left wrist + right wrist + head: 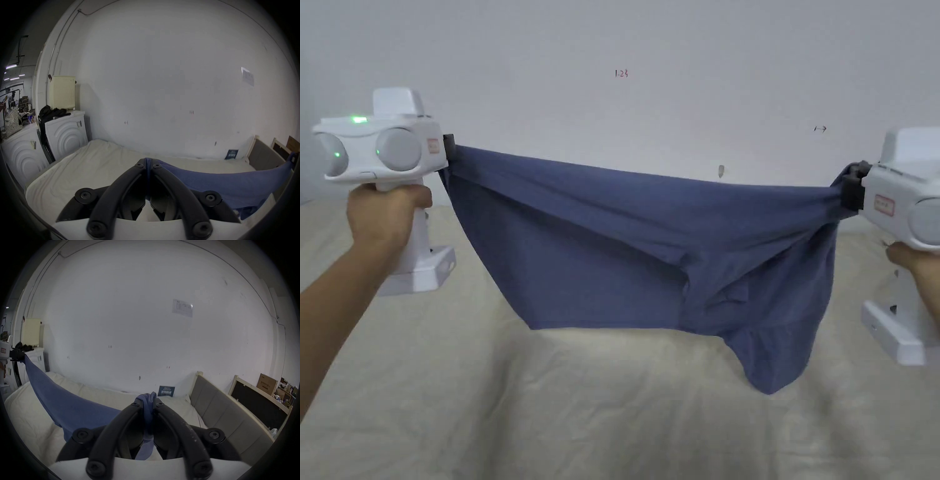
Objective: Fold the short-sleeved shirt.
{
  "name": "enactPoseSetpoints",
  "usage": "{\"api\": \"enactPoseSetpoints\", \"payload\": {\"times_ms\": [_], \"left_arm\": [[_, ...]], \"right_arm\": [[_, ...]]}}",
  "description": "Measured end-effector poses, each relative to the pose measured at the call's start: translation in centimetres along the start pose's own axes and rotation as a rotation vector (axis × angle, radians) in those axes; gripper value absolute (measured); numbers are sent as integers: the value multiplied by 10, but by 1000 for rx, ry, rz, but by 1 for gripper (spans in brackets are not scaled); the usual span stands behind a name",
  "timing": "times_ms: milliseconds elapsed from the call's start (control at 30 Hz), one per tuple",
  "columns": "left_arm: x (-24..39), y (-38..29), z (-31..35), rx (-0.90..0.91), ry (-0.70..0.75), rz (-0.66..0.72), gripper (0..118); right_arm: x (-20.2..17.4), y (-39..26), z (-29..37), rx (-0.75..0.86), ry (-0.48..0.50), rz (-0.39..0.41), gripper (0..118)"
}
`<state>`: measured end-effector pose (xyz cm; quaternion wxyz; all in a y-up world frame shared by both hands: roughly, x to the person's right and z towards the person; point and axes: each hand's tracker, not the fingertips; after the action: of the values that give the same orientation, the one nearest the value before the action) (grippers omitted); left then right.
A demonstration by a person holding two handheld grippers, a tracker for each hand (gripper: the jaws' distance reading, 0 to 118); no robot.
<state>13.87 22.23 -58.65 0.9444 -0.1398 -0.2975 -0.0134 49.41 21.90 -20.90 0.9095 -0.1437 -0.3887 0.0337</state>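
A blue short-sleeved shirt (650,250) hangs stretched in the air between my two grippers, above the bed. My left gripper (449,150) is shut on one end of the cloth at the left. At the right, my right gripper (850,186) is shut on a bunched end. The shirt sags in the middle, and a sleeve dangles low at the right. In the left gripper view the jaws (147,164) pinch a thin edge of the shirt (227,183). In the right gripper view the jaws (148,402) clamp a thick wad of the shirt (73,404).
The bed with a cream sheet (581,406) lies below the shirt, against a white wall (625,94). A grey headboard (227,415) stands at the right end. White appliances (65,134) with dark clothes on top stand at the left end.
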Motion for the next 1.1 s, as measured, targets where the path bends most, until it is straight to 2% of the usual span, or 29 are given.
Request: {"api": "enactPoseSetpoints", "payload": {"times_ms": [267, 667, 900, 1100], "left_arm": [[-18, -124, 11, -181, 6, -23, 4], [-62, -312, 145, -473, 2, -45, 4], [-67, -385, 208, -602, 13, -104, 4], [-77, -423, 225, -722, 30, -123, 4]], "right_arm": [[-18, -112, 1, -179, 31, -75, 11], [-16, -268, 113, -417, 27, -145, 11], [-6, -343, 173, -536, 9, -178, 11], [-4, -400, 195, -701, 15, -193, 11]]}}
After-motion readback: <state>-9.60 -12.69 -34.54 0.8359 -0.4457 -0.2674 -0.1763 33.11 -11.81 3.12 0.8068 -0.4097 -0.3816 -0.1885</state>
